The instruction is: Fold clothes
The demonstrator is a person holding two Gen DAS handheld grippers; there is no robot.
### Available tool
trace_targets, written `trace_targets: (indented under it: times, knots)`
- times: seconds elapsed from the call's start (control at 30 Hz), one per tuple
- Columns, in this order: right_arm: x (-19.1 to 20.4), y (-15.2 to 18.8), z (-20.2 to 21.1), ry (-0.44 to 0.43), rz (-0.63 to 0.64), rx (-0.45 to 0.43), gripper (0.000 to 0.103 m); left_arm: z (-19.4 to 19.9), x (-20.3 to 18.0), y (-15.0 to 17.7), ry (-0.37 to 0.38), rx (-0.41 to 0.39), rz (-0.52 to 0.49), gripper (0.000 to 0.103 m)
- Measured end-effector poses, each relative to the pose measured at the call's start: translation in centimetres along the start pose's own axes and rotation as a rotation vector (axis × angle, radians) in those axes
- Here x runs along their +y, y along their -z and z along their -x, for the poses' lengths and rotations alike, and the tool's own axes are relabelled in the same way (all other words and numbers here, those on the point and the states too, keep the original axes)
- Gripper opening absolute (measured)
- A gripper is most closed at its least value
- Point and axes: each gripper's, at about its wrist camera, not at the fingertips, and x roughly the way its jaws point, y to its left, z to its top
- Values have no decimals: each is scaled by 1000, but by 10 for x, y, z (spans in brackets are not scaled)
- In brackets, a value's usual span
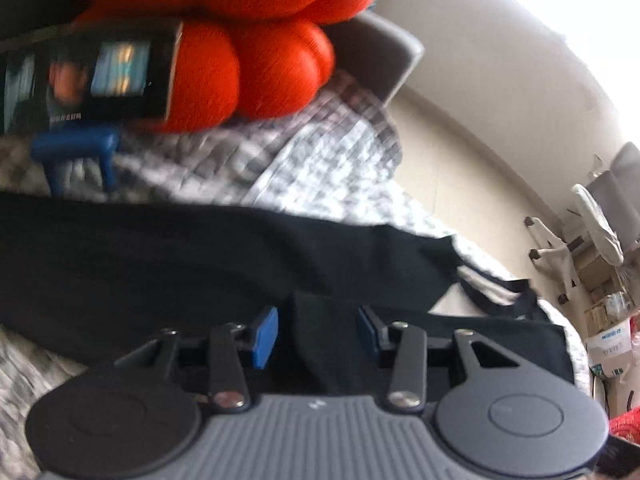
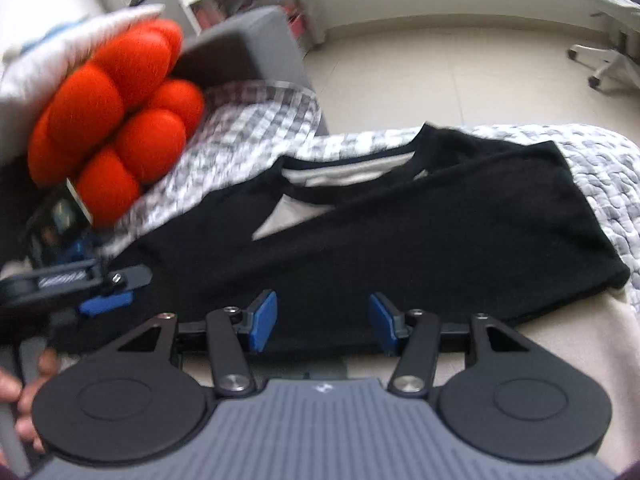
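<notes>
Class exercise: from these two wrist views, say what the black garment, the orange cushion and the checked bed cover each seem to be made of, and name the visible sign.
Black garment: soft knit, probably cotton jersey; matte, drapes in limp folds.
Orange cushion: plush or fleecy fabric over soft stuffing; fuzzy, with bulging rounded lobes.
Checked bed cover: quilted or woven textile, likely cotton; puffy grey and white squares.

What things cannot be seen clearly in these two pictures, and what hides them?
- Near hem of the black garment: right wrist view, hidden behind the right gripper.
- Whether the left gripper pinches cloth: left wrist view, dark fabric between the open fingers, contact unclear.
- Print on the dark box: left wrist view, motion blur.
- Orange cushion: left wrist view, cut by the top edge.
</notes>
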Motion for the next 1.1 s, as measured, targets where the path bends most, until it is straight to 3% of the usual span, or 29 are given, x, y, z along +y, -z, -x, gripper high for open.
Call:
trace_targets:
  times: [0.07,0.3,0.37,0.5,0.6,0.67,0.7,0.87,0.97,1.0,1.1]
  knots:
    - [-1,1,-3,-11,21,5,56,-3,4,0,11,4,-3,29]
    - [3,2,-17,-34,68,22,56,2,9,-3,85,0,-29,27]
    - [3,1,-20,-43,68,26,56,4,11,-4,106,-1,-36,39]
    - [8,2,-28,-33,96,41,56,7,14,-5,148,-3,-51,43]
    - [11,3,-31,-29,120,44,56,-1,6,-1,129,9,-90,35]
    - [11,4,-32,-28,130,44,55,-7,2,1,84,13,-118,9]
    - [12,5,-32,-27,132,43,55,-7,1,1,69,3,-128,5]
    - [11,4,-30,-33,116,17,46,13,-7,-8,83,-141,-154,3]
    - [14,2,-26,-51,119,-11,45,23,-10,-10,116,-247,-158,3]
    - [15,2,-26,-52,125,-15,45,21,-12,-10,114,-247,-167,3]
    - [17,5,-34,-30,144,29,44,-3,-12,-4,63,-141,-209,4]
